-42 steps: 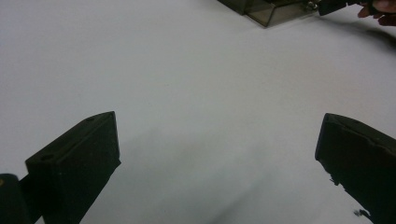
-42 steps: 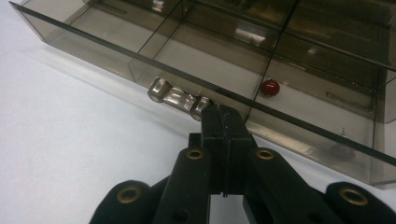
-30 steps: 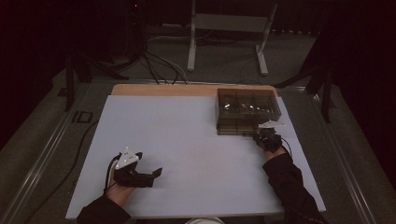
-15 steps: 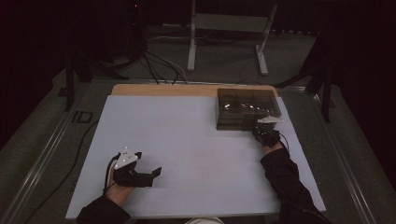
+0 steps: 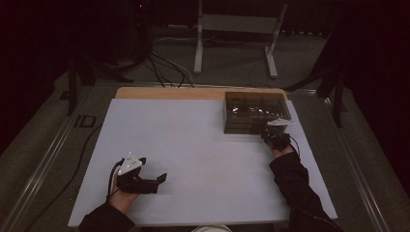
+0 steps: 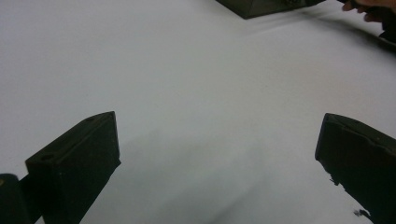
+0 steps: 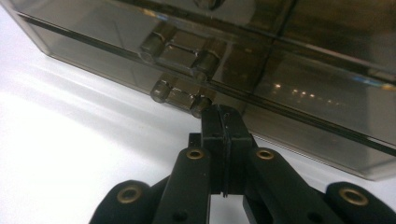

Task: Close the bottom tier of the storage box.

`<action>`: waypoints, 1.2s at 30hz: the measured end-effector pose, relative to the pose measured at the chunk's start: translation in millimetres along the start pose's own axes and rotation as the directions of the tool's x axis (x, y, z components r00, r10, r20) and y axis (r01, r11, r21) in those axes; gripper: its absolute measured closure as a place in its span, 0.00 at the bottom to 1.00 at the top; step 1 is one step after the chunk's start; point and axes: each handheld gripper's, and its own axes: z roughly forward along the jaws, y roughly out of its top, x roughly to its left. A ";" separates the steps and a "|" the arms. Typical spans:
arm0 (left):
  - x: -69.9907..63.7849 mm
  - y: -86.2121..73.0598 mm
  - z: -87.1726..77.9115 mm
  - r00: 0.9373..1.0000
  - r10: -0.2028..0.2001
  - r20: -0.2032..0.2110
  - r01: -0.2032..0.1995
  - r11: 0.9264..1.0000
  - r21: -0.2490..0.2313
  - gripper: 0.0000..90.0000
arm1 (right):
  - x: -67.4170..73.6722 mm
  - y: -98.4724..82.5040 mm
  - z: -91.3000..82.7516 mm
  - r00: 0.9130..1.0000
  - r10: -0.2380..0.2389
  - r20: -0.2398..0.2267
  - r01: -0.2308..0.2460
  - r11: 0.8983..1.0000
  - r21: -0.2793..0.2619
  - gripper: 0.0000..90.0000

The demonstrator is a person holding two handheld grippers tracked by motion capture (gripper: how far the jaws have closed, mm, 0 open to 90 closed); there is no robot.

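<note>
Between the earlier frames and this one, the right tongs (image 5: 267, 131) had crept a little up the worktop (image 5: 193, 145) toward the box, while the left tongs (image 5: 157, 181) had kept their place. At the near left, the left tongs lay low over the bare white worktop with their jaws spread wide and nothing between them. Farther right, the smoky clear plastic box (image 5: 255, 112) sat at the far right of the worktop. Against its near wall, just beside a latch (image 7: 180, 97), the right tongs (image 7: 223, 116) stood pressed together, pinching nothing.
</note>
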 end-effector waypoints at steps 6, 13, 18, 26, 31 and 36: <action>-1.5 1.0 0.2 1.000 0.004 0.001 -0.004 1.000 0.001 0.01 | 3.6 -1.8 -23.4 0.999 0.019 -0.038 -0.021 0.998 -0.059 0.83; -2.3 1.7 0.6 1.000 0.000 -0.002 0.000 1.000 0.000 0.01 | 17.4 -2.1 -42.4 0.998 0.007 -0.069 -0.015 0.994 -0.112 0.30; -0.8 1.2 0.2 1.000 -0.006 -0.001 0.006 1.000 -0.002 0.01 | 22.9 2.1 -56.8 0.995 0.024 -0.095 -0.041 0.981 -0.188 0.11; 0.2 1.4 -0.3 1.000 0.000 0.003 0.000 1.000 -0.001 0.01 | 36.0 6.8 -70.9 0.989 -0.027 -0.144 -0.007 0.973 -0.231 0.00; 3.0 2.3 -5.4 1.000 -0.013 0.007 0.013 1.000 -0.023 0.01 | 41.6 6.9 -73.9 0.987 -0.049 -0.151 0.009 0.967 -0.255 0.00; 2.4 0.9 -8.0 1.000 -0.001 0.007 0.001 1.000 -0.025 0.01 | 44.8 7.3 -79.9 0.980 -0.073 -0.186 0.015 0.956 -0.292 0.00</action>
